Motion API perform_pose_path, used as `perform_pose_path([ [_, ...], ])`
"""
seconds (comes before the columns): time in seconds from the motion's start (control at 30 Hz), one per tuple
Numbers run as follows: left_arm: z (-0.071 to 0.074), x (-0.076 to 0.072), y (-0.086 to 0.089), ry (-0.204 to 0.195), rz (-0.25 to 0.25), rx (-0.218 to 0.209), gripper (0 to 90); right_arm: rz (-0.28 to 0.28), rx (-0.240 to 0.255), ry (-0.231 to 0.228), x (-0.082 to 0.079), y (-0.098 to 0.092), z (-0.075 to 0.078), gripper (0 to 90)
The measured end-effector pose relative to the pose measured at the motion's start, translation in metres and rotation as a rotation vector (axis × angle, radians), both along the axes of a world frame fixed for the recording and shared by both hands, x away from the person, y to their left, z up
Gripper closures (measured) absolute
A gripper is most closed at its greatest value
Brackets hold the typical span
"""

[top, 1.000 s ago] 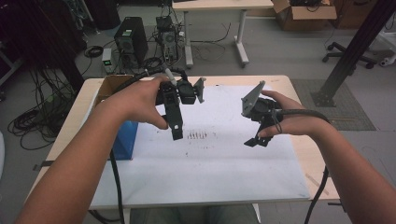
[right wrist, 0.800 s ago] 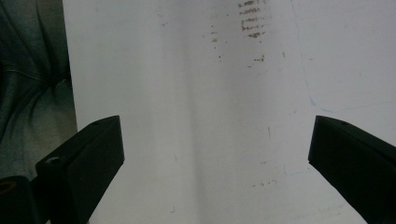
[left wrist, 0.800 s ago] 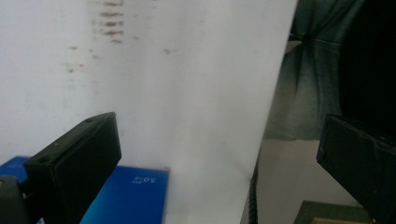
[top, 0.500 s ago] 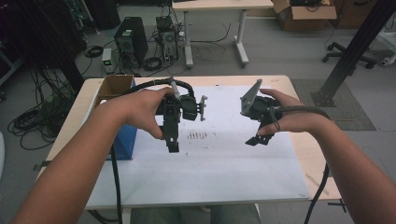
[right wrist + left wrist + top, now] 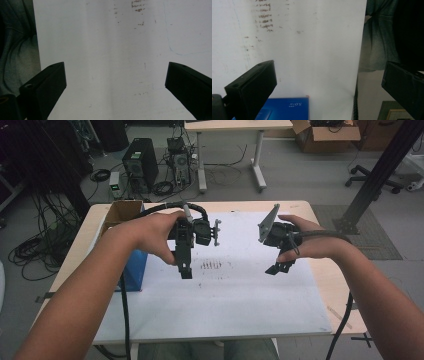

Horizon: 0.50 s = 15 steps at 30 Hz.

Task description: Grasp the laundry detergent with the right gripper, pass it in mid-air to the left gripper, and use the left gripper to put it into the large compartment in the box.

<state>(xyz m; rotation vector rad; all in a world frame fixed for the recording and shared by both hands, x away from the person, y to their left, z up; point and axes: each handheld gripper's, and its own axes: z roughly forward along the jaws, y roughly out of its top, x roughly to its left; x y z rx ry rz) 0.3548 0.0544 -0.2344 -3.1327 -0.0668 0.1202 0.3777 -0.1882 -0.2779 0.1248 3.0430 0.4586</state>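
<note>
white sheet (image 5: 215, 300) is covering the surface (image 5: 327, 280); both hand-held grippers, left (image 5: 185, 265) at 10 o'clock and right (image 5: 280, 265) at 2 o'clock, are hovering above it, jaws wide, gripping nothing.

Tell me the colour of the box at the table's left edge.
Blue: the box shows best in the left gripper view, with white print on it.

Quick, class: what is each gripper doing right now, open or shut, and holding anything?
Left gripper: open, jaws wide apart, holding nothing.
Right gripper: open, jaws wide apart, holding nothing.
</note>
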Motion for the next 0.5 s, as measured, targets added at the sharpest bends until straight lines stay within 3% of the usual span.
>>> perform_pose_path([
  [0.5, 0.0037, -0.0011, 0.0056, -0.014, 0.014, -0.001, 0.2, 0.001, -0.009, 0.008, -0.0008, 0.0002, -0.0012, 3.6],
])
